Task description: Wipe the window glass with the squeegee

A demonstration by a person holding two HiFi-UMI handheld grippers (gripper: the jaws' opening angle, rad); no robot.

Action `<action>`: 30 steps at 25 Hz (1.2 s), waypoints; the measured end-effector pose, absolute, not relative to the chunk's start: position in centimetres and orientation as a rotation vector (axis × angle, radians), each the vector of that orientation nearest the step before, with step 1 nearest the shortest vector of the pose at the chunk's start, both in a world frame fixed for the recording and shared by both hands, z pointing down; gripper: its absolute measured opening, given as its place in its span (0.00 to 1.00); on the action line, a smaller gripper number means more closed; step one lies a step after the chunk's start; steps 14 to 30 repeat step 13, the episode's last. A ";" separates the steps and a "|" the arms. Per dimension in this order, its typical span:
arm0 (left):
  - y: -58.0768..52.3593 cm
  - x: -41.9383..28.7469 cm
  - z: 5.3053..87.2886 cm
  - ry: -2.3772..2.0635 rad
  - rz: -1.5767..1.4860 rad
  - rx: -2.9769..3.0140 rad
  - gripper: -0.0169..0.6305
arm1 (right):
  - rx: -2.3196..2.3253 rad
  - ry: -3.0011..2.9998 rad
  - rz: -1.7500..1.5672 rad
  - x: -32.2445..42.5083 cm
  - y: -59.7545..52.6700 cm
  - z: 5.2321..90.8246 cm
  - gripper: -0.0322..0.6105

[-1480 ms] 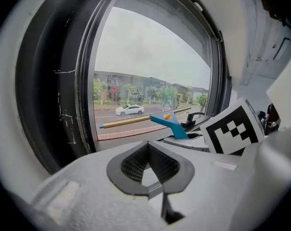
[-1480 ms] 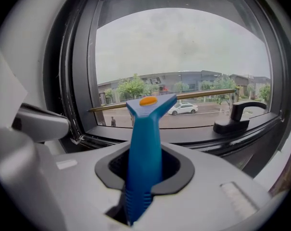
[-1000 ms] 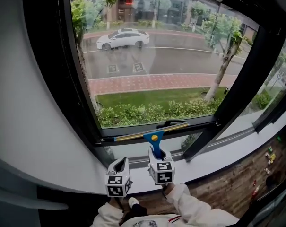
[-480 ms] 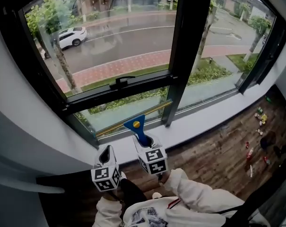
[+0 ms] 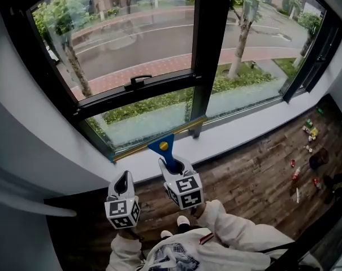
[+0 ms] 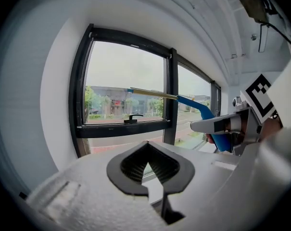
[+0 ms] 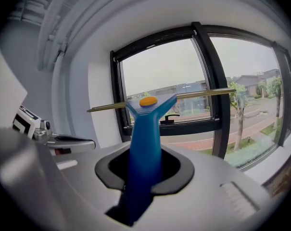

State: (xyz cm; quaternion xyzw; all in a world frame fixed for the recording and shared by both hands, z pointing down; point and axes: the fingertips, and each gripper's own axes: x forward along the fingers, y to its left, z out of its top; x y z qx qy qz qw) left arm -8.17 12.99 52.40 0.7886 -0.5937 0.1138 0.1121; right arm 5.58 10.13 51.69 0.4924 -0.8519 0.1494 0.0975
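**A:** The right tool point(image 5: 172, 164) is clenched on the blue plastic squeegee point(image 5: 161, 147), and the handle stands straight up out of the jaws.

**B:** The right gripper view confirms it. The handle fills the gap between the pads and flares into a Y at the top, with an orange oval button point(image 7: 148, 100) set in the fork.

**A:** And there's the thin brass-coloured blade bar point(image 5: 134, 150) across the head. From above it runs along the bottom edge of the lower window glass pane point(image 5: 154, 117), just above the white window sill point(image 5: 233, 133).

**B:** Is it pressed against the glass?

**A:** I can't tell from here. It sits level with the frame's bottom rail and slants up to the right toward the black centre post point(image 5: 203, 49).

**B:** What about the left tool point(image 5: 124, 179)?

**A:** Its jaws are closed on nothing, tips together. It hangs just beside the right one, lower, over the dark wooden floor point(image 5: 255, 179).

**B:** There's a black latch handle point(image 5: 138, 82) on the crossbar above the squeegee.
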 end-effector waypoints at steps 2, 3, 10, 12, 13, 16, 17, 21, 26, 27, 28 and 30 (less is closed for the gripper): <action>13.7 -8.3 52.4 -1.757 0.332 2.315 0.03 | 1.447 -2.531 0.435 5.5 10.7 51.7 0.19; 13.9 -8.0 52.9 -1.762 0.331 2.317 0.03 | 1.445 -2.535 0.429 5.8 10.9 52.2 0.19; 17.3 -7.4 54.9 -1.772 0.314 2.328 0.03 | 1.493 -2.517 0.361 7.5 14.5 53.8 0.19; 19.2 -8.2 53.9 -1.780 0.306 2.320 0.03 | 1.485 -2.516 0.358 6.9 16.4 52.9 0.19; 20.2 -8.6 53.4 -1.784 0.302 2.316 0.03 | 1.481 -2.515 0.357 6.5 17.3 52.4 0.19; 20.2 -8.6 53.4 -1.784 0.302 2.316 0.03 | 1.481 -2.515 0.357 6.5 17.3 52.4 0.19; 20.2 -8.6 53.4 -1.784 0.302 2.316 0.03 | 1.481 -2.515 0.357 6.5 17.3 52.4 0.19; 20.2 -8.6 53.4 -1.784 0.302 2.316 0.03 | 1.481 -2.515 0.357 6.5 17.3 52.4 0.19; 20.2 -8.6 53.4 -1.784 0.302 2.316 0.03 | 1.481 -2.515 0.357 6.5 17.3 52.4 0.19; 20.2 -8.6 53.4 -1.784 0.302 2.316 0.03 | 1.481 -2.515 0.357 6.5 17.3 52.4 0.19; 20.2 -8.6 53.4 -1.784 0.302 2.316 0.03 | 1.481 -2.515 0.357 6.5 17.3 52.4 0.19; 20.2 -8.6 53.4 -1.784 0.302 2.316 0.03 | 1.481 -2.515 0.357 6.5 17.3 52.4 0.19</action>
